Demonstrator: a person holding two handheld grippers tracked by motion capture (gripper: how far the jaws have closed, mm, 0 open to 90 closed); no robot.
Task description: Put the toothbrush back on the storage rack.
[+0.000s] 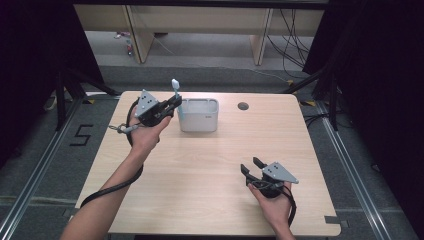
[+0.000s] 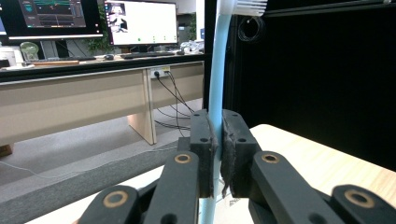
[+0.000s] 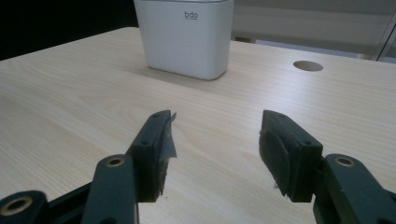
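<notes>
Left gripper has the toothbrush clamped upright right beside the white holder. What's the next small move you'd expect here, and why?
Probably a short shift of the left gripper toward the white holder, then down. The toothbrush is clamped upright, bristles up, its handle end just outside the holder's near wall in the high view, so it isn't over the opening yet. The right gripper rests open, apart from it.

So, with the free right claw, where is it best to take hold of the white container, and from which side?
Probably by the near wall at its open rim. The white container stands upright on the table, straight ahead of the open right claw. Come from above, one jaw inside and one outside: its body looks too wide to span.
</notes>
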